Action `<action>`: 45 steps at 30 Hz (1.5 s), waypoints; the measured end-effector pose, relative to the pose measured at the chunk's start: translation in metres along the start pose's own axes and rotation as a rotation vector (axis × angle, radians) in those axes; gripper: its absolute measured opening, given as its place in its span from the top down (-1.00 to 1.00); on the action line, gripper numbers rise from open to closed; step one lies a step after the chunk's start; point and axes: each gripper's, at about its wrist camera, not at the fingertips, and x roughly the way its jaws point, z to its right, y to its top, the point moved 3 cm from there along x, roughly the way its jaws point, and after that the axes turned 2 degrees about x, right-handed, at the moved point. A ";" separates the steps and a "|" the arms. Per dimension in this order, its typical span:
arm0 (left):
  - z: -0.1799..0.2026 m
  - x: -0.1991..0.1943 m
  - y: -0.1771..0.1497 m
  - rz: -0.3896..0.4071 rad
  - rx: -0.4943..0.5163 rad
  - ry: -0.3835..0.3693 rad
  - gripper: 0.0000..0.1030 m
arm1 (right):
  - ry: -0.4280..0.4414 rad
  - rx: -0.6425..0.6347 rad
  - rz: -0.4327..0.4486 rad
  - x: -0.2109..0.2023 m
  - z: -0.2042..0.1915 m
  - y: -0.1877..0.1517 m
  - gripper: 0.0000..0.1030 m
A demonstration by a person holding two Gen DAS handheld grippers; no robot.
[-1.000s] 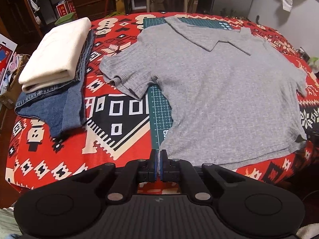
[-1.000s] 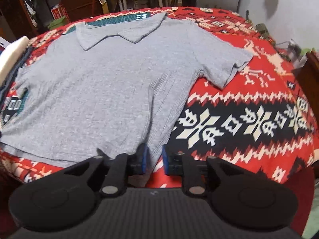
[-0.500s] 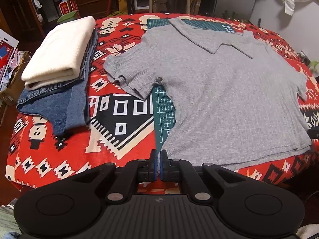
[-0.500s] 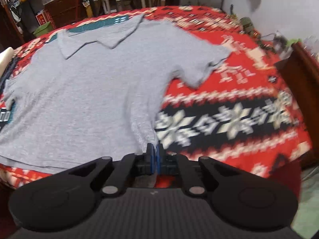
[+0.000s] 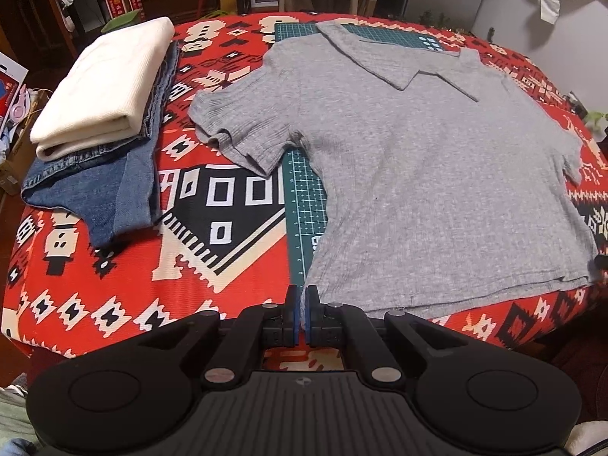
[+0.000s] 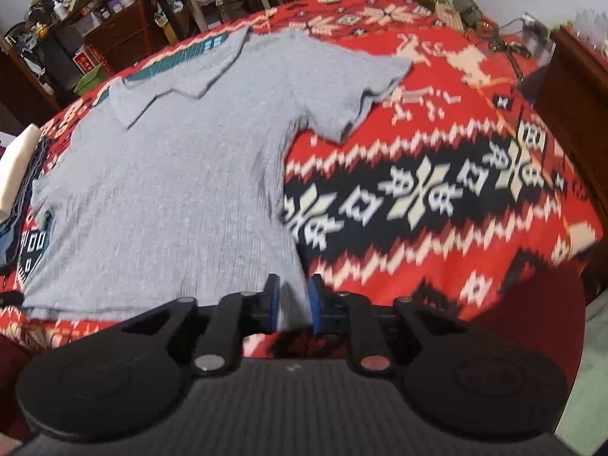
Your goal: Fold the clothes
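Half a second back the right gripper was pinched tight on the shirt's hem corner; now its jaws stand apart, with that corner of the grey polo shirt lying loose between the blue pads, not clamped. The left gripper has barely shifted: its jaws are all but closed, a thin slit between them, and they seem to pinch the hem's near-left corner, though I cannot tell for sure from here.

The shirt lies flat, collar away from me, on a green cutting mat over the red patterned blanket that covers the worktop. Its hem runs along the near edge. To the left sit a folded cream garment on folded jeans, already done.

To fold well, I reckon both corners need an equal, firm pinch before any lift, so the right jaws want closing on the hem again. Then raise both ends level and carry the hem toward the collar without dragging the sleeves.

No readable writing on the shirt; the mat's small numerals are too fine to read.
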 end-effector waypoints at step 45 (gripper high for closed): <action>0.000 -0.017 -0.010 0.037 0.121 -0.015 0.79 | -0.118 -0.153 0.028 -0.032 0.009 0.008 0.52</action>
